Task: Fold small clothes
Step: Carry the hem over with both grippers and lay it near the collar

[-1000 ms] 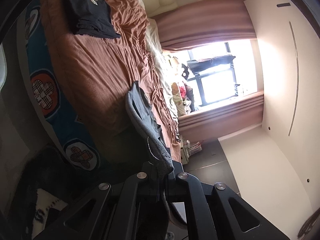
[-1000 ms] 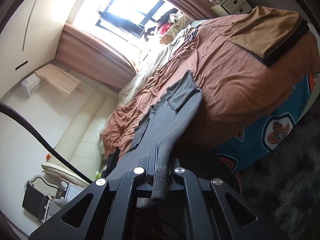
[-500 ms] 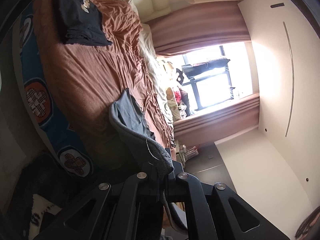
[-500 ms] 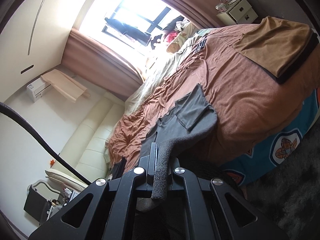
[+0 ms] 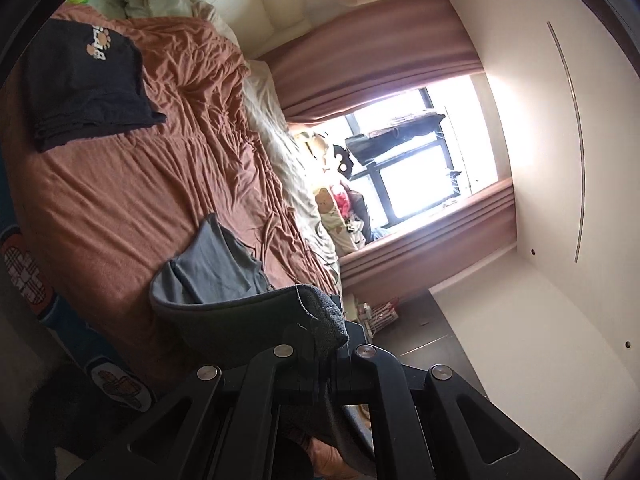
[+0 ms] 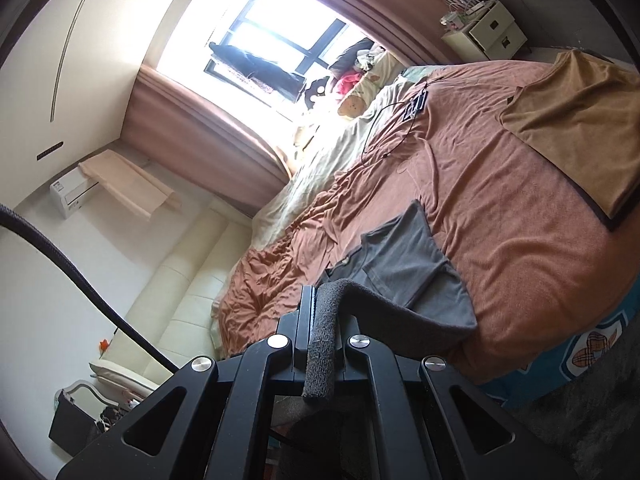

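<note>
A grey garment (image 5: 216, 276) lies on the rust-brown bedspread (image 5: 120, 184), its near hem lifted off the bed. My left gripper (image 5: 326, 330) is shut on one corner of that hem. In the right wrist view the same grey garment (image 6: 404, 268) stretches from the bedspread (image 6: 500, 208) up to my right gripper (image 6: 326, 312), which is shut on the other corner. The hem hangs curved between both grippers, with the sleeves folded on top of the garment's back part.
A folded black shirt (image 5: 84, 84) with a paw print lies at the far left of the bed. A folded tan garment (image 6: 576, 128) on a dark one lies at the right. A black cable and small device (image 6: 416, 104) rest near the pillows. A white nightstand (image 6: 484, 32) stands by the curtain.
Both grippers rose and moved forward over the bed with the grey hem. The garment's lower part now curls up and over toward its upper part.
</note>
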